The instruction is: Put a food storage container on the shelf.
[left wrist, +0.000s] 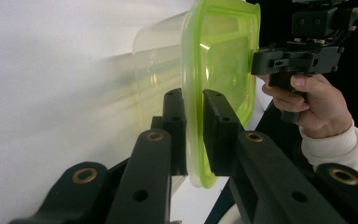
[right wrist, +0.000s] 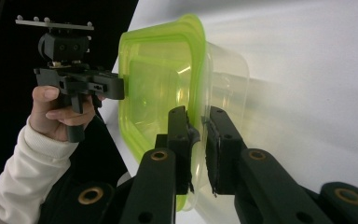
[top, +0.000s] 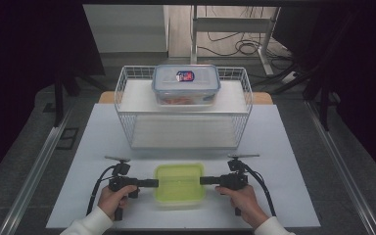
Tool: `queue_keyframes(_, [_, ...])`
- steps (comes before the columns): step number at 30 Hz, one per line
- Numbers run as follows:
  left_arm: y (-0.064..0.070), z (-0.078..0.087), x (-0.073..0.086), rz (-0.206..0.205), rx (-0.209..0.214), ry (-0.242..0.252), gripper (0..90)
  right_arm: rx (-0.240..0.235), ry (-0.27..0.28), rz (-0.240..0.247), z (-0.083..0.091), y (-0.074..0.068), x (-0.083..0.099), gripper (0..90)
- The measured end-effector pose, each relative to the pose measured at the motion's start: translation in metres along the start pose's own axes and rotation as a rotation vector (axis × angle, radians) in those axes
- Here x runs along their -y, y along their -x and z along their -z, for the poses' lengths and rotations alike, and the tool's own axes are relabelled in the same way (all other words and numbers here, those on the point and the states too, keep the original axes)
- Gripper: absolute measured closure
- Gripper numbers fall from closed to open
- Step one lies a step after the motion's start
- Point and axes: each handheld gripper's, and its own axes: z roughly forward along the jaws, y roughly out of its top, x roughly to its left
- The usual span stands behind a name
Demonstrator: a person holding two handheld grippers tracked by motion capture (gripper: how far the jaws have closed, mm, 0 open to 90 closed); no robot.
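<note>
Work in hand: two pairs of tongs grip a green-lidded clear container (top: pixel 180 184) from opposite short ends, near the front edge of the white worktop (top: pixel 284 147)
Left tongs (top: pixel 152 183): clamped on the container's left rim; in the left gripper view the jaws stand nearly closed, one on each side of the green lid's edge (left wrist: pixel 195 135), with the lip between them
Right tongs (top: pixel 204 180): clamped the same way on the right rim; in the right gripper view the jaws pinch the lid edge and the clear wall (right wrist: pixel 200 140); a narrow gap remains, taken up by the rim
Container: directly between the two pairs of tongs, level, lid on; whether it rests on the worktop or is barely raised I cannot tell
Beyond the tongs: a white wire basket (top: pixel 127 98) stands well ahead of both; a second lidded container with a blue rim and a label (top: pixel 186 84) sits on its upper shelf; the lower level looks free
Progress, as I judge it: the two-sided grasp looks secured; the carry forward and the placing are not yet done; the basket seems the likely destination
Left to do: lift evenly, keep both ends level, move forward, set down, release
Risk: uneven pull could pop the lid or tilt the container
</note>
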Motion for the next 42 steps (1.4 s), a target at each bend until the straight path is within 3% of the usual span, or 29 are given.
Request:
queue_keyframes(5, [0.004, 0.002, 0.0, -0.014, 0.002, 0.01, 81.8, 0.013, 0.001, 0.031, 0.003, -0.006, -0.001, 81.4])
queue_keyframes(22, [0.031, 0.014, -0.011, -0.114, -0.01, 0.056, 81.8, 0.018, 0.051, 0.137, 0.02, -0.031, -0.012, 81.4])
queue_keyframes(33, [0.05, 0.024, -0.028, -0.161, -0.017, 0.069, 81.8, 0.028, 0.086, 0.207, 0.034, -0.051, -0.027, 81.4])
queue_keyframes(42, [0.071, 0.035, -0.047, -0.199, -0.018, 0.085, 81.8, 0.018, 0.118, 0.236, 0.047, -0.069, -0.041, 81.3])
